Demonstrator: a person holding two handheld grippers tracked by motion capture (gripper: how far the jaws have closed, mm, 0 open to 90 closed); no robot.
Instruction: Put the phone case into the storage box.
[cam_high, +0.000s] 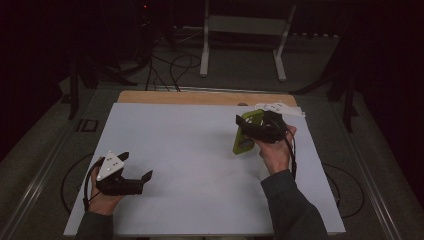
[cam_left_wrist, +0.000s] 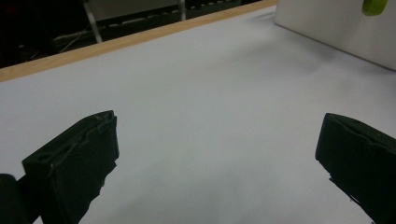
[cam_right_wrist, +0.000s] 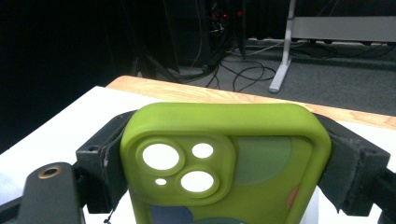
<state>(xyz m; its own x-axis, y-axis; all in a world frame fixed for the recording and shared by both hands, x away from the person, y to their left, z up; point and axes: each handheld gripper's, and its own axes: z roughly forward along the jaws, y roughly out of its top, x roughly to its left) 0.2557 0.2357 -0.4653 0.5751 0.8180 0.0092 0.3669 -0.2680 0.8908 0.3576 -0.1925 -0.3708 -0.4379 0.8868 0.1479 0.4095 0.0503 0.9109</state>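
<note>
Stretching ahead of the left gripper (cam_high: 136, 176) is a wide run of bare white table (cam_high: 190, 150), with nothing between its jaws and the far wooden edge (cam_left_wrist: 140, 39); to its own right a long span of the same white surface separates it from the right gripper (cam_high: 252, 129), so the two tools sit well apart. Behind the left gripper the near table edge lies close, just past the person's left hand (cam_high: 102, 200). The right gripper works near the far right part of the table, with the wooden strip just beyond it and the right-hand border of the white sheet near its outer side. The left gripper rests low at the table, its jaws spread wide and empty, the white surface showing between them in the left gripper view. The right gripper is clamped on a green phone case (cam_high: 246, 132), one black jaw pressing each long side; in the right gripper view the case (cam_right_wrist: 224, 163) stands between the jaws with its camera cutouts (cam_right_wrist: 180, 165) facing the lens and its top edge rising above the jaw tips. From the high view the case hangs just off the gripper's left side, held up above the table, though whether its lower end touches the surface cannot be told.
</note>
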